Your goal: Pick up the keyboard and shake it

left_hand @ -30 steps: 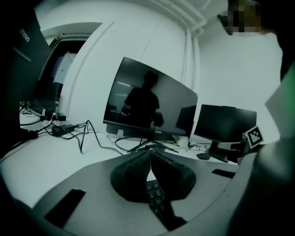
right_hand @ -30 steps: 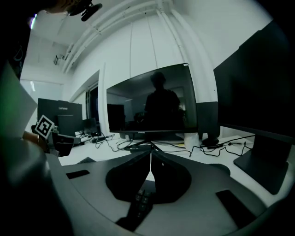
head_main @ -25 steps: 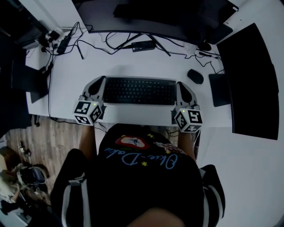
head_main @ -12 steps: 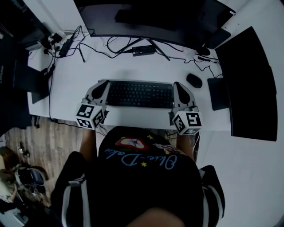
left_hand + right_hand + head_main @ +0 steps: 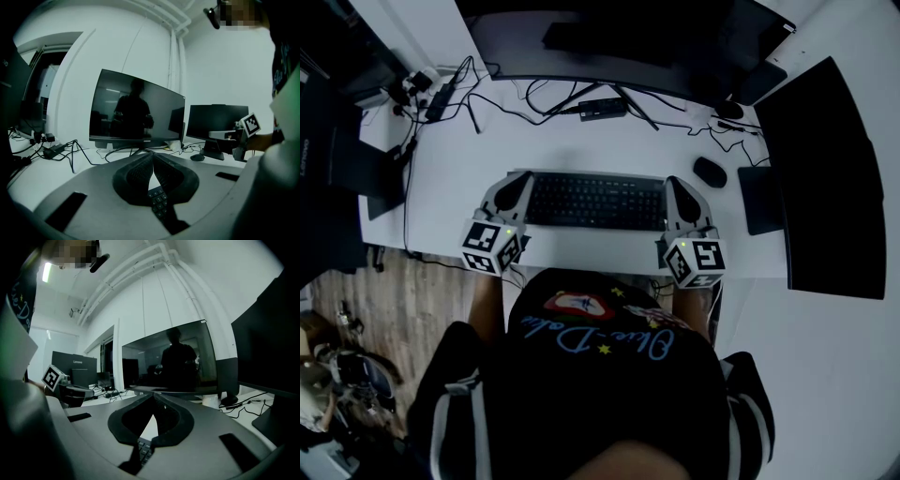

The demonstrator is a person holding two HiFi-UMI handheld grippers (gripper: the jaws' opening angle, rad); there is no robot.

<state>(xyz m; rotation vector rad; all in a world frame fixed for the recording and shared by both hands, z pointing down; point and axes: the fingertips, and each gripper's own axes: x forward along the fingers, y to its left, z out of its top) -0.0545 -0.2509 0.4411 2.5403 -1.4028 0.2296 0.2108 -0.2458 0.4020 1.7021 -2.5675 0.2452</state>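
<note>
Keyboard [image 5: 595,200] higher over white desk [image 5: 581,141]

your left tongs [image 5: 152,157] meet tip to tip, clamping the keyboard [image 5: 158,202] end; a dark monitor [image 5: 136,110] stands beyond.

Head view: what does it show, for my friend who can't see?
Seen from above, a person clamps a black rectangular keyboard with the left gripper on its left end and the right gripper on its right end, at a white desk. A black oval mouse lies to its right.
</note>
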